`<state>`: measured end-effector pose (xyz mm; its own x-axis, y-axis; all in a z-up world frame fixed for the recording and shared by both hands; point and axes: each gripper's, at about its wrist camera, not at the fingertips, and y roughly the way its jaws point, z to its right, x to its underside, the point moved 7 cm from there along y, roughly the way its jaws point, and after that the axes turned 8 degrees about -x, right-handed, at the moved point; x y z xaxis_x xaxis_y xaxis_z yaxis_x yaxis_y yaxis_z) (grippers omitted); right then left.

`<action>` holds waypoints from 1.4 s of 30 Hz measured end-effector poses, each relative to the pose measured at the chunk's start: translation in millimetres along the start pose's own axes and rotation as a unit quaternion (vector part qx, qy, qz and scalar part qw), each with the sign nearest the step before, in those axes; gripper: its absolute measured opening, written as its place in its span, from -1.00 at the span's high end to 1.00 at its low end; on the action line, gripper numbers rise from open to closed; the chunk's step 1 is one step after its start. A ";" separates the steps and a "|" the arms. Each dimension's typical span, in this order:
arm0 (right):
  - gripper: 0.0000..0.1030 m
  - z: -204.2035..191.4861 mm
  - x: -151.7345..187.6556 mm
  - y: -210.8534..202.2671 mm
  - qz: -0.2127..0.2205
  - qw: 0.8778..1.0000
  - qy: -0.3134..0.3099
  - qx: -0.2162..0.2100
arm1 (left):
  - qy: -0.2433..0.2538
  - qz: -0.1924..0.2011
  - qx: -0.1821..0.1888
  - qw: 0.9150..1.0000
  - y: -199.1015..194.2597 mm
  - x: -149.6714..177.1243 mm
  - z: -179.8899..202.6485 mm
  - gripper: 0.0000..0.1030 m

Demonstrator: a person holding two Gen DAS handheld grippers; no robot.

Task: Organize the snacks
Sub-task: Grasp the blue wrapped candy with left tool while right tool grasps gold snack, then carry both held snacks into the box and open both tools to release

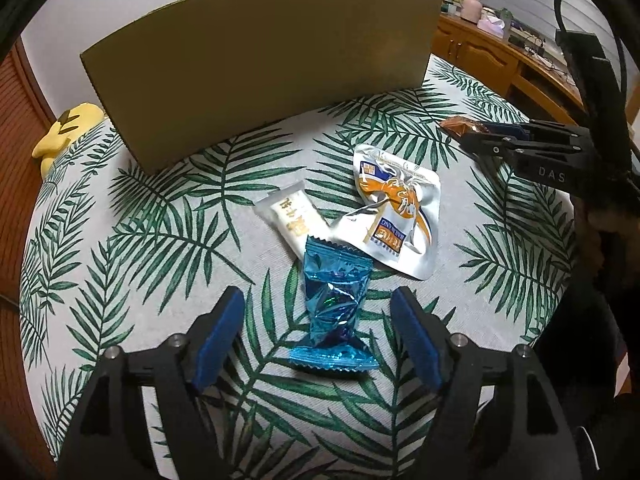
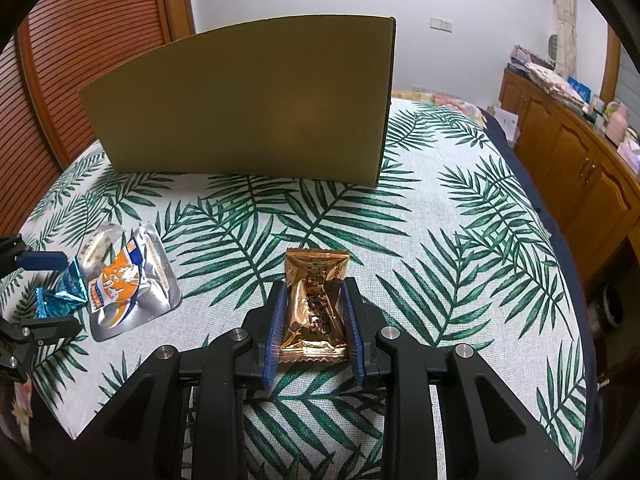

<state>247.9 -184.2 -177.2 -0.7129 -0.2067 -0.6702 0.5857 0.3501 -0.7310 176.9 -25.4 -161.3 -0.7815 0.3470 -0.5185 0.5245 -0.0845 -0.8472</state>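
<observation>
Our right tongs pinch the gold snack packet above the leaf-print tabletop. Our left tongs stand spread around the blue wrapper, pads not touching it, beside 2 other packets.

A cardboard box is walling off the far side of the leaf-print tabletop. Three snack packets are crowding the middle; bare cloth is lying open between them and the box.
</observation>
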 end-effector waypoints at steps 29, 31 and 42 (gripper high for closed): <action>0.61 -1.1 -6.0 -20.4 0.015 0.999 0.020 -0.029 | -0.014 0.085 0.015 0.996 -43.6 -16.3 -4.6 0.52; 0.61 -3.8 -8.2 -27.5 0.021 0.999 0.015 -0.028 | -0.015 0.092 0.016 0.996 -46.8 -19.3 -5.0 0.52; 0.61 -30.9 -32.2 -66.1 0.060 0.997 -0.008 -0.044 | -0.023 0.137 0.015 0.990 -72.0 -49.4 -17.0 0.52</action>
<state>220.2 -172.5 -103.3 -0.6332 -0.1736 -0.7542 0.6293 0.4518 -0.6323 183.5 -20.6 -72.7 -0.6268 0.2648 -0.7328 0.7089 -0.1966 -0.6774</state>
